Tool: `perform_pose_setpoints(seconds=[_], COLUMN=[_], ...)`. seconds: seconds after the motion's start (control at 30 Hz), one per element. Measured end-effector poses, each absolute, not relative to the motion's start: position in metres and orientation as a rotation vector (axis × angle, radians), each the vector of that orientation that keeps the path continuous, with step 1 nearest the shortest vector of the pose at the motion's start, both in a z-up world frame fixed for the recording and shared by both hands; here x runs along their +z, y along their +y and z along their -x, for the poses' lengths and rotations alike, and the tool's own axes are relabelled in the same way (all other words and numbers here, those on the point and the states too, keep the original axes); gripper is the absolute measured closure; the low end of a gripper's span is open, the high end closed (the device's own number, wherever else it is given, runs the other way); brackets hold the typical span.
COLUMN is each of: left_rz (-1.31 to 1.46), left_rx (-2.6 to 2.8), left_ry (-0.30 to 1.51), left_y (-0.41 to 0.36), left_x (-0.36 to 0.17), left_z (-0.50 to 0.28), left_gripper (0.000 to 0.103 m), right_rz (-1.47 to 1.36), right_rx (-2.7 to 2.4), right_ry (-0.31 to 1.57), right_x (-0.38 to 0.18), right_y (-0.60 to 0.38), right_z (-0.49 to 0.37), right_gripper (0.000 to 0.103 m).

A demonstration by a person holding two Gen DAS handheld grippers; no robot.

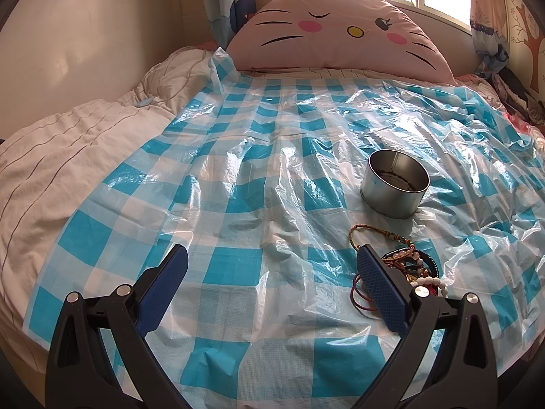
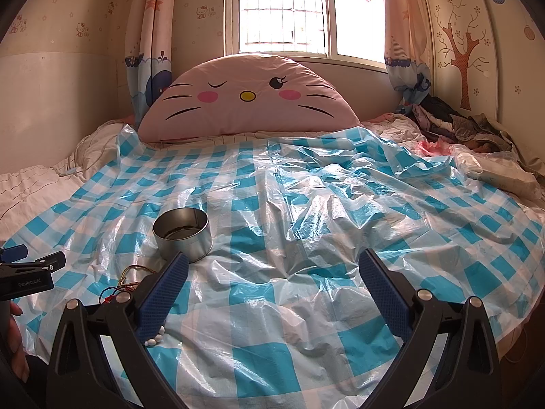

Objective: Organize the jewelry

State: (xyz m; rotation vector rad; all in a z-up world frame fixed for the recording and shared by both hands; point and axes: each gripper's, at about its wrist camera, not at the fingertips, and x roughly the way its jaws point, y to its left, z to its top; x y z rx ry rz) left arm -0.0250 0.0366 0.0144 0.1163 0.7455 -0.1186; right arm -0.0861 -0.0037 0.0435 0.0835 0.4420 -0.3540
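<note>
Bed covered by a crinkled blue-and-white checked plastic sheet (image 1: 259, 156). A round metal tin (image 1: 395, 184) stands upright on the sheet, open at the top; something dark lies at its bottom, too dim to identify.

Jewelry pile (image 1: 408, 266) lies on the sheet just in front of the tin — a braided brown cord bracelet (image 1: 374, 230) nearest the tin, beaded strands and white beads behind it, thin red rings (image 1: 361, 293) at the near edge. From the left wrist view the pile sits touching or just beside the right-hand finger of the left gripper (image 1: 272, 266), partly hidden by it.

Left gripper: fingers spread wide, nothing between them, only bare sheet.

Right gripper (image 2: 274, 272): fingers likewise spread wide, holding nothing. In its view the tin stands just beyond its left-hand finger, and bits of the jewelry — cord, red loops, a few white beads (image 2: 155, 337) — show around that finger.

Pink cat-face cushion (image 2: 248, 99) leans at the head of the bed below a bright window (image 2: 306, 10). Heap of dark clothes (image 2: 460, 122) at the far right corner.
</note>
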Motion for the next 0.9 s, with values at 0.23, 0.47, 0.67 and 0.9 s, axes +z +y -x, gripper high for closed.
perform_pose_setpoints(seconds=[0.23, 0.47, 0.67, 0.9], left_rz=[-0.117, -0.117, -0.118, -0.118], left_rx=[-0.118, -0.118, -0.118, -0.118], left_ry=[0.745, 0.745, 0.746, 0.746], left_y=[0.0364, 0.0363, 0.0361, 0.0359], left_x=[0.0144, 0.0146, 0.0144, 0.0144], left_z=[0.0251, 0.025, 0.0251, 0.0252], left_gripper=[0.008, 0.008, 0.008, 0.008], right_rz=[-0.086, -0.086, -0.087, -0.089], right_rx=[-0.354, -0.354, -0.354, -0.353], right_ry=[0.442, 0.442, 0.442, 0.442], right_x=[0.0437, 0.0438, 0.044, 0.0442], right_y=[-0.0034, -0.0041, -0.0046, -0.0056], right_z=[0.0869, 0.0868, 0.0868, 0.0866], right_gripper=[0.007, 0.007, 0.007, 0.007])
